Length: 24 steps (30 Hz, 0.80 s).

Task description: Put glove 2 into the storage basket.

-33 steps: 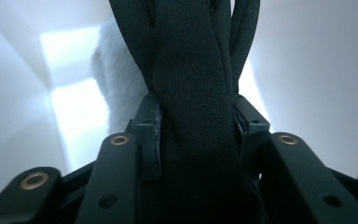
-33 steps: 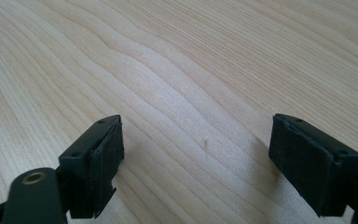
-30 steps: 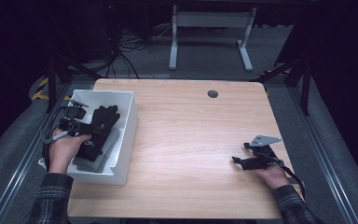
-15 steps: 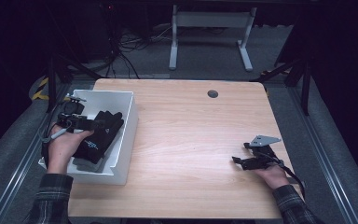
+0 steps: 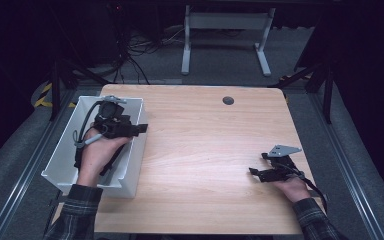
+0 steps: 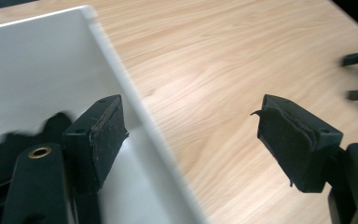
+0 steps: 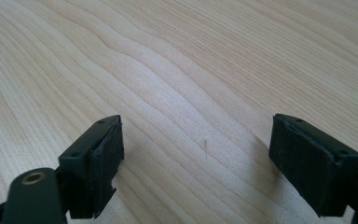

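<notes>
left gripper (image 5: 139,129) hovering over the white bin's (image 5: 136,150) right wall, jaws having just been opening, now standing apart with nothing between them | dark glove-like thing (image 6: 9,140) lying in the bin, below that gripper | wooden table (image 5: 205,150) lying bare in the middle | right gripper (image 5: 254,172) resting on the table near its right edge, jaws gaping apart, gripping nothing

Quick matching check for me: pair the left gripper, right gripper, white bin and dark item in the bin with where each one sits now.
1 left gripper
2 right gripper
3 white bin
4 dark item

A table's left edge
B low by the table's right edge, open
C over the bin's right wall, open and empty
D inside the bin

Pairs: 1-C, 2-B, 3-A, 4-D
</notes>
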Each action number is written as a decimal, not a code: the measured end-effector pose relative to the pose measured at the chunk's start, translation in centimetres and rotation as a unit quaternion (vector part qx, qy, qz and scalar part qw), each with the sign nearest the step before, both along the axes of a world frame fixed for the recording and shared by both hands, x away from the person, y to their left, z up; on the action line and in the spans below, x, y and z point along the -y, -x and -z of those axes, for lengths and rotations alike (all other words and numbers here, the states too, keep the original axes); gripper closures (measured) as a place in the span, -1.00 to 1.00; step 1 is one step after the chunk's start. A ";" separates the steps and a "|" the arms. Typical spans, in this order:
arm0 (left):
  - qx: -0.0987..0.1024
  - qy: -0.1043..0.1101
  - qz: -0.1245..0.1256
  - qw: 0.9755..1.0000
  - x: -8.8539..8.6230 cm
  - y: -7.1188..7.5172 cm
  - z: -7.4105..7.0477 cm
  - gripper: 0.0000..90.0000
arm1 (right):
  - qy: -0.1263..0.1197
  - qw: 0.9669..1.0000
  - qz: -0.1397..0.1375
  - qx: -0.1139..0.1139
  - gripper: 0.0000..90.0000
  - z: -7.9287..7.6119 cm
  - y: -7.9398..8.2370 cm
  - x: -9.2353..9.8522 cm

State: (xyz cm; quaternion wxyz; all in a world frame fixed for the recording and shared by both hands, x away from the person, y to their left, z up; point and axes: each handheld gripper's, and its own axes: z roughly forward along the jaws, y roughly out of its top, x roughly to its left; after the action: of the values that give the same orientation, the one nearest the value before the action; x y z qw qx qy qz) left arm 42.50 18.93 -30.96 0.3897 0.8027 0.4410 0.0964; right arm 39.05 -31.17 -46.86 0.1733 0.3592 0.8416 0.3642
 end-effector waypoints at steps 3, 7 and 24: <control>0.004 0.010 0.025 1.000 2.2 0.6 0.2 -0.47 | 0.000 1.000 0.000 0.000 -0.59 0.0 0.0 0.0; 0.008 0.019 0.052 0.998 4.8 1.3 0.7 -0.46 | 0.000 1.000 0.000 0.000 -0.60 0.0 0.0 0.0; 0.013 -0.017 0.138 0.990 13.5 4.3 8.9 -0.48 | 0.001 1.000 -0.003 -0.001 -0.62 0.0 0.0 0.0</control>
State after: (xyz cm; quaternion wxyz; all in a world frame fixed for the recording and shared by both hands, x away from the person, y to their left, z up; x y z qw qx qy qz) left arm 38.18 5.41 -39.87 0.3911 0.8611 0.3193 0.0592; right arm 39.04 -31.14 -46.86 0.1715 0.3568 0.8434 0.3631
